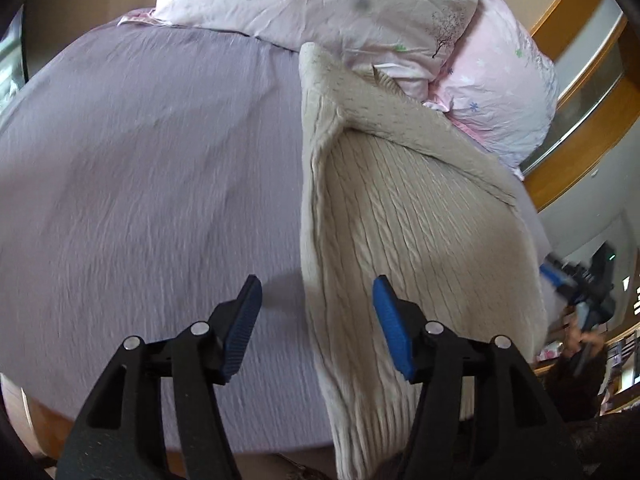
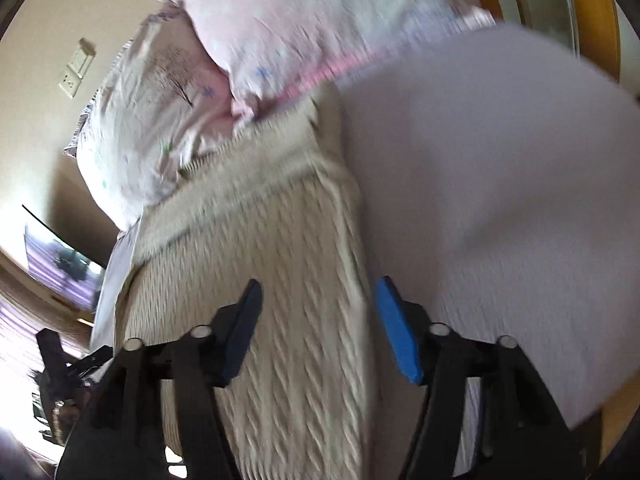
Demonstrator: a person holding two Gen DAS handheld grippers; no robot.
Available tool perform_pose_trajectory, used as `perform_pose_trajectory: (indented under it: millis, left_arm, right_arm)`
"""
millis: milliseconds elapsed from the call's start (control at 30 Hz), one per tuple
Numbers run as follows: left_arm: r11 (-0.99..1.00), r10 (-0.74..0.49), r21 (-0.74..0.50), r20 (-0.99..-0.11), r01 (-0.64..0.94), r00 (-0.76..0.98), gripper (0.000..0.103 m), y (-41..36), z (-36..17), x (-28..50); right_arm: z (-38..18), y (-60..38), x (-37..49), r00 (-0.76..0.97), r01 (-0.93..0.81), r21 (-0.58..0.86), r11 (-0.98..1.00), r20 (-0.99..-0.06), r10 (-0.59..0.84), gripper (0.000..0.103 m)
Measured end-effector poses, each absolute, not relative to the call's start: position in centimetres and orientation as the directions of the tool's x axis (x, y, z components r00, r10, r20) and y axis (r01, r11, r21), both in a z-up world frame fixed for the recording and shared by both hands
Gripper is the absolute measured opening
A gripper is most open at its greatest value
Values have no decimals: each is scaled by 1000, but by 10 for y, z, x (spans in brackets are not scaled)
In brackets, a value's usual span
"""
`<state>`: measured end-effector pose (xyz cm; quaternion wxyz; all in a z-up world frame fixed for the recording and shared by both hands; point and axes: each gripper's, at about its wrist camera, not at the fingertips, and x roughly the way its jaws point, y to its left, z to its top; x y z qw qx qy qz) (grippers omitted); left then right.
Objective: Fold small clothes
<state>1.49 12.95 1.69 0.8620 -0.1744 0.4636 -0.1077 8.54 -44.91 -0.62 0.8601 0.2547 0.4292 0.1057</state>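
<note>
A cream cable-knit sweater [image 1: 400,216] lies on the lilac bed sheet [image 1: 140,160], folded lengthwise with a sleeve laid across its top. My left gripper [image 1: 316,304] is open and empty, hovering over the sweater's left edge. In the right wrist view the same sweater [image 2: 288,280] runs under my right gripper [image 2: 318,304], which is open and empty above its right edge. The right gripper also shows in the left wrist view [image 1: 580,280] at the far right, off the sweater's side. The right view is motion-blurred.
Two pale pink floral pillows [image 1: 320,0] lie at the head of the bed, touching the sweater's top. A wooden frame [image 1: 580,152] borders the bed on the right. The bed's front edge [image 1: 120,436] is close below the left gripper.
</note>
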Motion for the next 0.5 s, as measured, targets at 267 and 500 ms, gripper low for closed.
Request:
perform_pose_trajectory:
  millis: [267, 500]
  left_arm:
    - [907, -383, -417, -755, 60, 532, 43, 111, 15, -30]
    - [890, -419, -451, -755, 64, 505, 23, 101, 11, -46]
  right_arm:
    - [-23, -443, 40, 550, -65, 641, 765, -617, 563, 38]
    - [-34, -429, 13, 477, -162, 739, 654, -522, 707, 35]
